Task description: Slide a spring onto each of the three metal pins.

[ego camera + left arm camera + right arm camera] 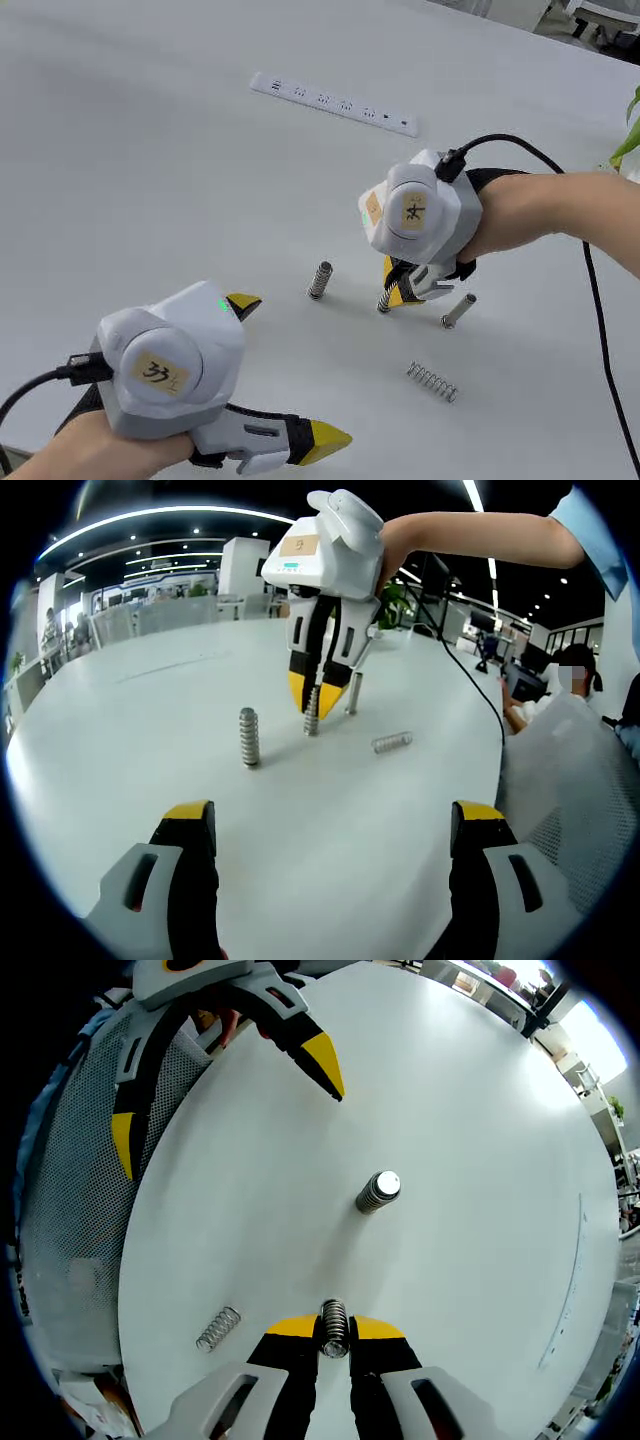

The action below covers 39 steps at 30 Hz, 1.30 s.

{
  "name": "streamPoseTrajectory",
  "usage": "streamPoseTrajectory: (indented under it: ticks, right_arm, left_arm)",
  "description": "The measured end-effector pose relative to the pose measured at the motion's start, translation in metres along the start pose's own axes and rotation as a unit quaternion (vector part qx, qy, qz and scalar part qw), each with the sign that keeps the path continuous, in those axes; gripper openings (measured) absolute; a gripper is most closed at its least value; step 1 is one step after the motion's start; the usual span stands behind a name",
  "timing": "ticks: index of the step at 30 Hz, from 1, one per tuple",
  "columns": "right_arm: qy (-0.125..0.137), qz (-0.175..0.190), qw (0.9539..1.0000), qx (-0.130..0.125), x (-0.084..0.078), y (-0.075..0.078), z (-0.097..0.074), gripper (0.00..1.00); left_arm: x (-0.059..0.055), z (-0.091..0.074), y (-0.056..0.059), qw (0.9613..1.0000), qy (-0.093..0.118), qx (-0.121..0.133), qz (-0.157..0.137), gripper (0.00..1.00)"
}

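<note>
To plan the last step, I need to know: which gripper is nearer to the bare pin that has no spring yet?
Right. The right gripper, shut on a spring, is just beside the bare pin. The left gripper is open and far off across the table.

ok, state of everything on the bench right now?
Left gripper: open, empty.
Right gripper: shut on the held spring.
Held spring: upright between the jaws.
Left pin: standing, spring on.
Right pin: standing, bare.
Loose spring: lying on its side.
Power strip: nothing plugged in.
</note>
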State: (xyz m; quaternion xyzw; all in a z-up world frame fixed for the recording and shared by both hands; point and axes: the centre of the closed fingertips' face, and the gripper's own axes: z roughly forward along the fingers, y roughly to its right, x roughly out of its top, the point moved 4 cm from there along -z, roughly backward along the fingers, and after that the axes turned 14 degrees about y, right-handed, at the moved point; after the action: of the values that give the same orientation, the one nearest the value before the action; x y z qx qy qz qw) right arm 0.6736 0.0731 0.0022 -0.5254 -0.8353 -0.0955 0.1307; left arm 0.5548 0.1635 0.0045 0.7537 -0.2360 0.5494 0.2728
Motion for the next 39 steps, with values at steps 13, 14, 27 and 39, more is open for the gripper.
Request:
streamPoseTrajectory:
  ticks: [13,14,27,39]
  right_arm:
    - [-0.001,-0.002,1.0000,0.002,-0.003,-0.001,0.004,0.08]
    - [0.001,0.000,1.0000,0.002,-0.003,-0.001,0.004,0.08]
    - [0.026,0.021,0.9994,-0.008,-0.002,-0.001,0.002,0.25]
    - [0.129,0.073,0.9871,-0.061,0.006,-0.004,-0.010,0.74]
  left_arm:
    - [-0.001,0.000,-0.001,1.0000,-0.001,0.000,-0.001,0.97]
    - [-0.001,0.000,0.000,1.0000,-0.001,-0.001,-0.001,0.97]
    - [0.001,0.001,0.000,1.0000,0.002,-0.002,0.001,0.97]
    - [0.006,0.000,-0.002,1.0000,0.005,-0.004,0.005,0.97]
